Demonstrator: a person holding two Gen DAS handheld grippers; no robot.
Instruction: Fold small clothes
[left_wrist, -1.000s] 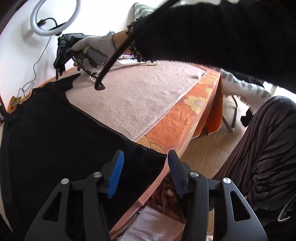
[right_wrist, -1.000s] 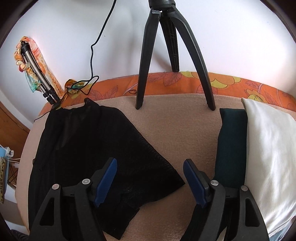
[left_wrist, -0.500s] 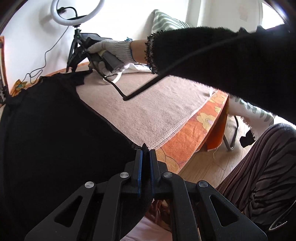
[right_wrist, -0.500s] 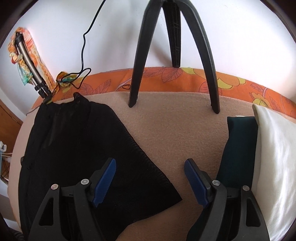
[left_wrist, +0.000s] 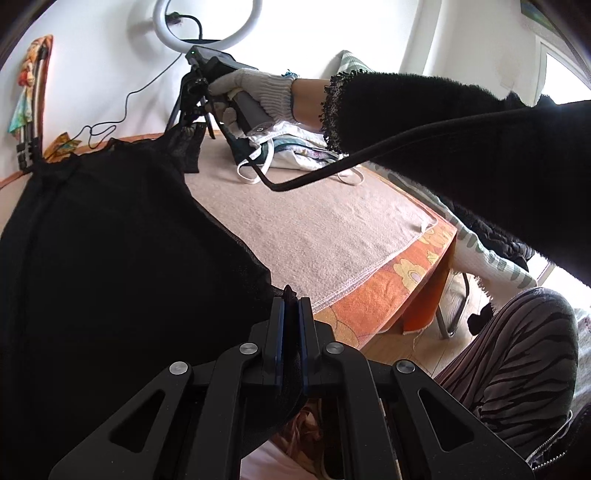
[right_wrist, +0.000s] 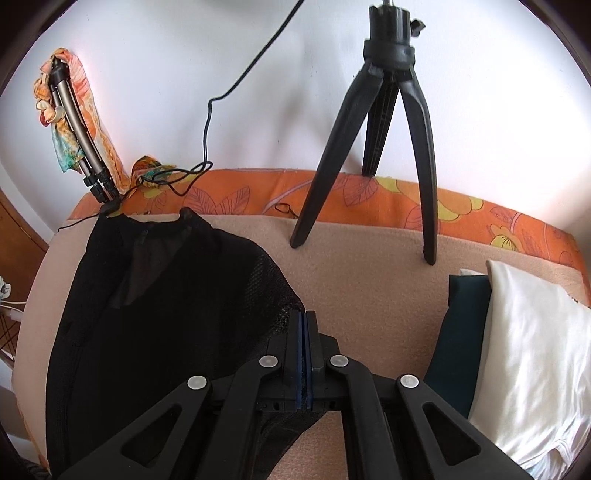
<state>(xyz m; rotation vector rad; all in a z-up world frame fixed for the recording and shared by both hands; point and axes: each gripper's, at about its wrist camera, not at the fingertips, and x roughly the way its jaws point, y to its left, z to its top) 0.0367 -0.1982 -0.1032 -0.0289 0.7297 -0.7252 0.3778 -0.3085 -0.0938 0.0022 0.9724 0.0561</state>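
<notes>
A: What's around the black mesh garment (right_wrist: 155, 325) on the surface?

B: It lies on a beige fleece blanket (right_wrist: 369, 280) over an orange floral cloth (right_wrist: 461, 210). A black tripod (right_wrist: 384, 122) stands behind it, w/ a thin black cable (right_wrist: 208, 122) trailing down the wall. At right, a folded dark green cloth (right_wrist: 458, 332) beside a folded white cloth (right_wrist: 532, 362). A bronze folded tripod wrapped in a scarf (right_wrist: 70, 122) leans at the far left.

A: Anything in the way?

B: In the left wrist view, a black fuzzy sleeve (left_wrist: 461, 125) and a thick black cable (left_wrist: 369, 158) cross the frame; a white-gloved hand (left_wrist: 255, 92) holds the other tool.

A: And the tongs?

B: Left tongs (left_wrist: 290, 306) clenched on the garment's near corner. Right tongs (right_wrist: 303, 332) clamped on its edge; they've just been closing, fabric between them.

A: Vs a sec ago?

B: Both stood apart over the garment then. The gripped parts now ride up off the blanket.
</notes>
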